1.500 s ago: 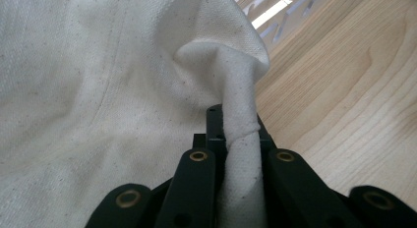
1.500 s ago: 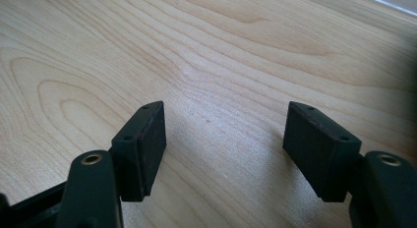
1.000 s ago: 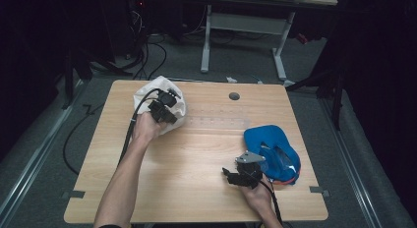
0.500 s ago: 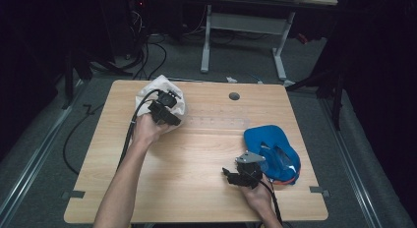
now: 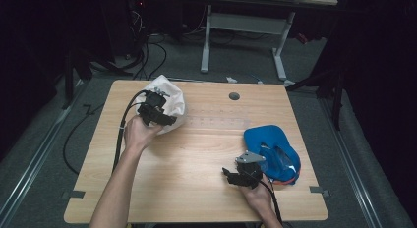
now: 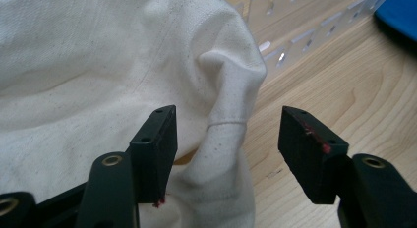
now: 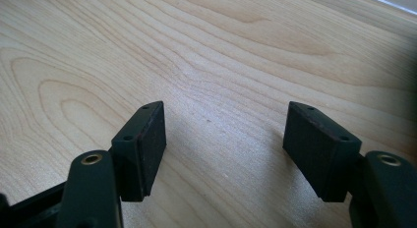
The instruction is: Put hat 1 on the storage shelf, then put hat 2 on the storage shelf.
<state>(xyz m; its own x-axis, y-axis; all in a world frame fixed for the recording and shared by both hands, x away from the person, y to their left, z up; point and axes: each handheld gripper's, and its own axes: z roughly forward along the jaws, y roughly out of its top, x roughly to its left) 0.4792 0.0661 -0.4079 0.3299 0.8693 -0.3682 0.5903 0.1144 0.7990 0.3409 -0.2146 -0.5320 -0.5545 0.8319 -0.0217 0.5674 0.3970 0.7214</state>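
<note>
Lying right of white cloth (image 5: 169,102): blue bag (image 5: 268,142).

The left forearm reaches from the table's (image 5: 196,159) near edge toward its far left corner, the hand (image 5: 137,134) wrapped round the left gripper (image 6: 228,139), whose jaws have just been opening and stand apart, a fold of white cloth (image 6: 221,90) rising loose between them. The right hand (image 5: 256,193) sits low by the near edge toward the right corner, wrist bent in, holding the right gripper (image 7: 223,139) with jaws spread wide, aimed down over bare wood.
</note>
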